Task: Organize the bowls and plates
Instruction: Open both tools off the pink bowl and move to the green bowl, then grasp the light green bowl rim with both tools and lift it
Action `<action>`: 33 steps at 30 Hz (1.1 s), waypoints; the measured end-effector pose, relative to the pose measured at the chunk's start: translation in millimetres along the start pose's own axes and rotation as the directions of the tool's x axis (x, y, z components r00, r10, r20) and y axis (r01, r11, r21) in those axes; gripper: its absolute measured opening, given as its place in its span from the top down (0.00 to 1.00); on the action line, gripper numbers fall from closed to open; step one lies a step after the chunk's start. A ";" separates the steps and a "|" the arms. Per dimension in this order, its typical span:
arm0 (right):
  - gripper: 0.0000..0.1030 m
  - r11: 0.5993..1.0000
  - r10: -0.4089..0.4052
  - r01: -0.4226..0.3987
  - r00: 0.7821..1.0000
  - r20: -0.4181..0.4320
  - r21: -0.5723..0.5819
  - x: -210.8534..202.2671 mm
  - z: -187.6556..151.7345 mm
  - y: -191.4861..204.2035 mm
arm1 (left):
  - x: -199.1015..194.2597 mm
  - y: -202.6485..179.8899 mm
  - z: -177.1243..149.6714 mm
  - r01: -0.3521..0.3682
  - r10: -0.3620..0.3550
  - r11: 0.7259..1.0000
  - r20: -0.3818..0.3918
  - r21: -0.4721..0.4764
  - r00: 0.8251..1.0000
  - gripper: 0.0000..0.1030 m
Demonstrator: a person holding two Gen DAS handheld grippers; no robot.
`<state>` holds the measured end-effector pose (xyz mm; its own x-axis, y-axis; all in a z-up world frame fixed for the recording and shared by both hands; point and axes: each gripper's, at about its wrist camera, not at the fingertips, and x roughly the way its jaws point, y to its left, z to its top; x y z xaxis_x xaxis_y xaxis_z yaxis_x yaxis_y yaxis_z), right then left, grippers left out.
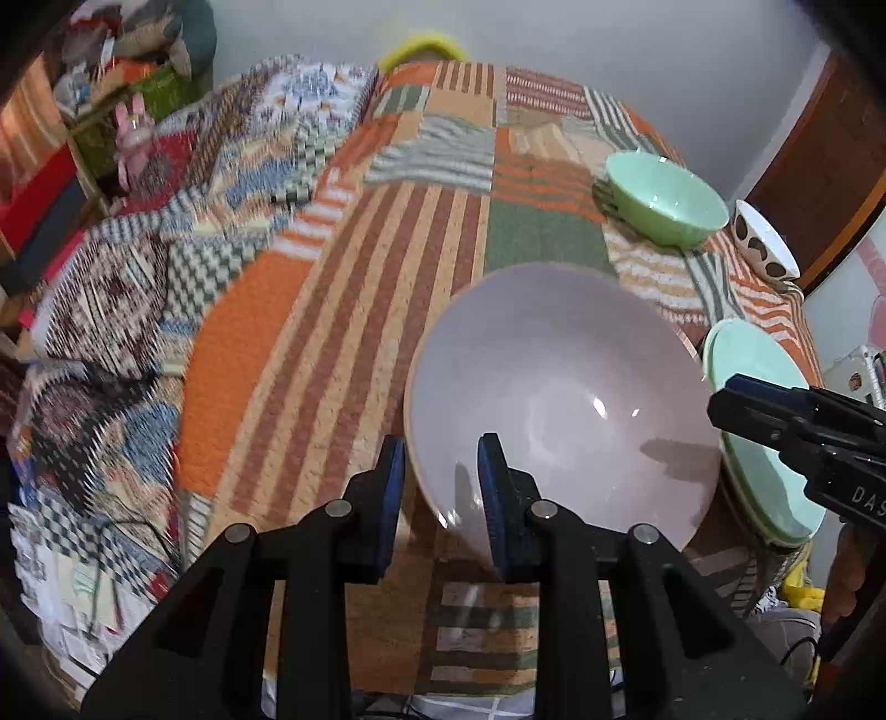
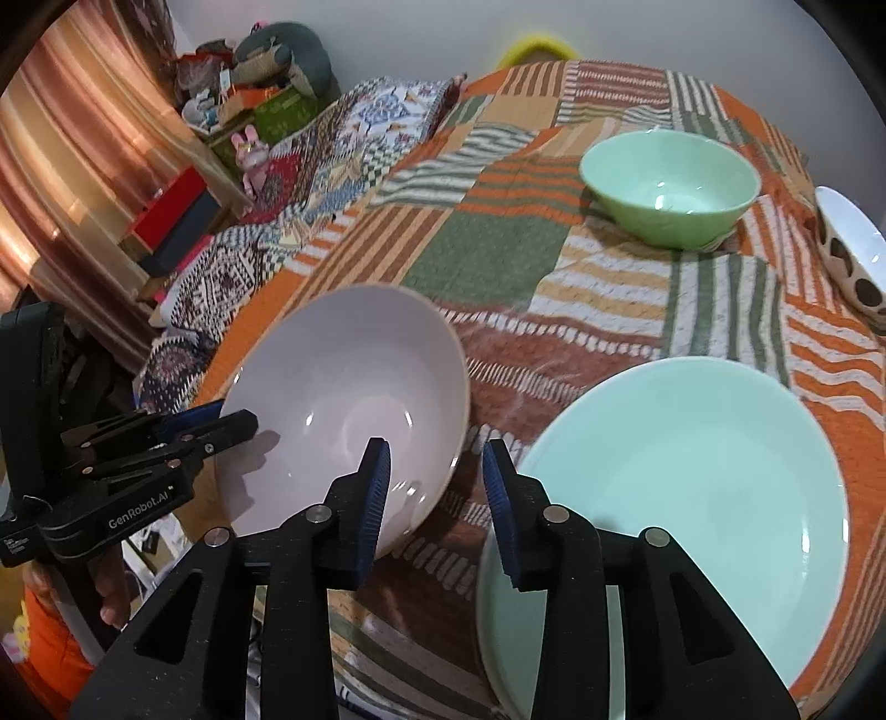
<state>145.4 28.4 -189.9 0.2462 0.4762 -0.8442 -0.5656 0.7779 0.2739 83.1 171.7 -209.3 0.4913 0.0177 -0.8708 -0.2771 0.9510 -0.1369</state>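
The pale pink bowl sits mouth-up on the patchwork quilt, tipped slightly so its opening faces your left gripper; being round, it shows no long axis. Your left gripper is spread apart with the bowl's near rim standing between its blue pads, one pad inside the bowl and the other outside; whether either pad touches the rim cannot be told. Your right gripper is likewise released, holding nothing, its gap over bare quilt between the pink bowl on its left and the mint-green plate on its right; its right finger overlaps the plate's near edge. In the left wrist view, the right gripper enters from the right, above that plate.

Ahead of both grippers, well apart from the pink bowl, a green bowl stands upright on the quilt. Farther right, at the quilt's edge, a white bowl with brown spots stands with its spotted outer side toward you.

The quilt, in orange, green and cream stripes, covers the work surface. To your left lies a second, blue-and-red patterned blanket. Beyond it are a cluttered shelf and copper-striped curtains against a plain pale wall.
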 end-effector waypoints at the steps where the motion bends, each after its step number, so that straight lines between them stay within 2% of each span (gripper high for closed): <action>1: 0.69 1.000 0.001 -0.001 1.000 0.009 0.005 -3.3 0.6 -2.3 | -4.2 -2.6 3.3 -0.005 0.005 1.000 0.014 0.010 1.000 0.73; 10: 0.69 0.999 -0.022 0.019 0.993 0.115 0.029 -41.9 12.3 -25.5 | -40.6 -32.7 45.6 0.007 -0.019 0.997 0.155 0.081 0.988 0.57; 12: 0.62 0.999 -0.031 0.027 0.989 0.144 0.029 -49.6 16.5 -31.9 | -45.5 -44.0 55.9 0.009 -0.028 0.994 0.179 0.105 0.983 0.56; 17: 0.61 0.998 -0.061 0.053 0.977 0.203 0.045 -63.1 27.9 -47.6 | -47.8 -74.2 80.2 0.026 -0.061 0.987 0.219 0.160 0.974 0.51; 19: 0.61 0.997 -0.074 0.065 0.973 0.219 0.050 -67.1 31.5 -54.4 | -46.8 -83.8 88.4 0.038 -0.078 0.984 0.229 0.173 0.970 0.47; 27: 0.60 0.991 -0.119 0.100 0.956 0.269 0.084 -81.0 48.8 -87.5 | -27.8 -120.6 128.9 0.072 -0.121 0.974 0.224 0.215 0.967 0.45; 33: 0.54 0.986 -0.154 0.129 0.938 0.311 0.101 -89.5 66.0 -109.8 | -4.7 -138.3 155.7 0.051 -0.104 0.971 0.223 0.234 0.969 0.44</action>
<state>237.4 -72.6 -114.0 0.5629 0.4540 -0.6906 -0.4465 0.8702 0.2081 247.6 88.1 -112.7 0.6893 -0.0132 -0.7243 -0.0510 0.9965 -0.0667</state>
